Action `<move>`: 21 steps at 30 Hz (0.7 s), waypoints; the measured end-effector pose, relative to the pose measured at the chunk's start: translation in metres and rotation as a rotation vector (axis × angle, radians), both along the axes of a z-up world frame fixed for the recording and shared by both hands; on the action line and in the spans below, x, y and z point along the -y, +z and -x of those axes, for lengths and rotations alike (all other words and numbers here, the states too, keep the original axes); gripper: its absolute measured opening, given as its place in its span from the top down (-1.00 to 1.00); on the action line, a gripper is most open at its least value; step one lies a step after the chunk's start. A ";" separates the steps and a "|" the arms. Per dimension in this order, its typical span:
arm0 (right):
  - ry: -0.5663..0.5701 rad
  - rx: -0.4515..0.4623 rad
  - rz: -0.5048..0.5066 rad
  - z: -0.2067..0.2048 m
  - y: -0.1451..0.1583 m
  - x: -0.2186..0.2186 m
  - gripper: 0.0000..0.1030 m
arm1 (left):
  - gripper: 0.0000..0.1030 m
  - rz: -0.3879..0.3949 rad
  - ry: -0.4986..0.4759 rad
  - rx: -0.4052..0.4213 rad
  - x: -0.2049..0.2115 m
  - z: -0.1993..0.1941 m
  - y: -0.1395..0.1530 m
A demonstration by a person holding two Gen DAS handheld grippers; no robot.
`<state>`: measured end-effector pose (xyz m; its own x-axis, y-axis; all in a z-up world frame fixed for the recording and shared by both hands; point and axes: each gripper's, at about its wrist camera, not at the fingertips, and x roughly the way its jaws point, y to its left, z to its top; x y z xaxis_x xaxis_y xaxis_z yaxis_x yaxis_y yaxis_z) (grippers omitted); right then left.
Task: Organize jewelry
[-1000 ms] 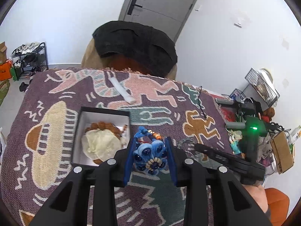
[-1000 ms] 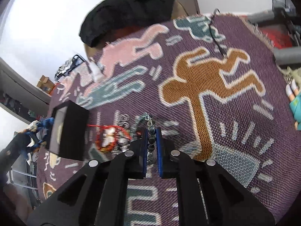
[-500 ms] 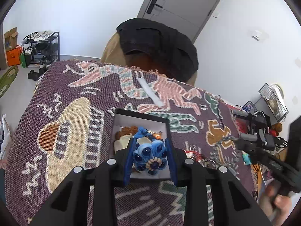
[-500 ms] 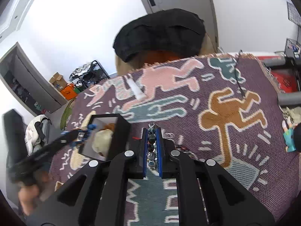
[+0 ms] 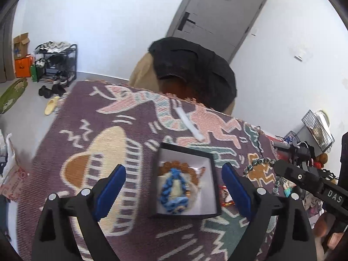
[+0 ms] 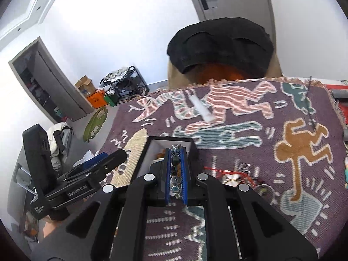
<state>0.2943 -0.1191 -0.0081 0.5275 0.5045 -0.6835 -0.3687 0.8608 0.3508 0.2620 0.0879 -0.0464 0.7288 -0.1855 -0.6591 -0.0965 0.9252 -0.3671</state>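
A black jewelry box (image 5: pixel 214 174) with a white inside sits on the patterned blanket. In it lie a blue bead bracelet (image 5: pixel 173 191), a brown bead bracelet (image 5: pixel 174 164) and a pale item. My left gripper (image 5: pixel 174 187) is open above the box, empty. My right gripper (image 6: pixel 175 174) is shut on a dark glass bead bracelet (image 6: pixel 175 169), held over the box (image 6: pixel 139 163); that bracelet hangs at the right in the left wrist view (image 5: pixel 258 163). More jewelry (image 6: pixel 235 176) with red cord lies right of the box.
A white strip (image 5: pixel 189 125) lies on the blanket beyond the box. A chair with a black garment (image 5: pixel 193 69) stands at the far edge. Clutter and a wire basket (image 5: pixel 317 130) sit to the right. A thin dark stick (image 6: pixel 310 104) lies far right.
My left gripper opened and the blue bracelet dropped into the box. My right gripper carried the dark bead bracelet left, over the box.
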 end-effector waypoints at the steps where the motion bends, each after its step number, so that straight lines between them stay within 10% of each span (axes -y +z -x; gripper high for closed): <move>1: 0.006 -0.001 0.002 -0.001 0.000 -0.005 0.81 | -0.68 0.001 0.022 0.007 -0.009 0.004 0.001; 11: 0.084 -0.026 0.035 -0.005 -0.014 -0.059 0.81 | -0.84 -0.013 0.105 0.034 -0.057 0.031 0.015; 12: 0.081 -0.036 0.063 -0.006 -0.017 -0.064 0.70 | -0.84 -0.015 0.108 0.035 -0.059 0.033 0.016; 16: 0.028 -0.016 0.075 -0.003 -0.021 -0.058 -0.76 | -0.84 -0.020 0.125 0.025 -0.068 0.040 0.018; 21: -0.001 -0.003 0.065 0.002 -0.019 -0.035 -0.78 | -0.84 -0.030 0.153 0.021 -0.072 0.043 0.021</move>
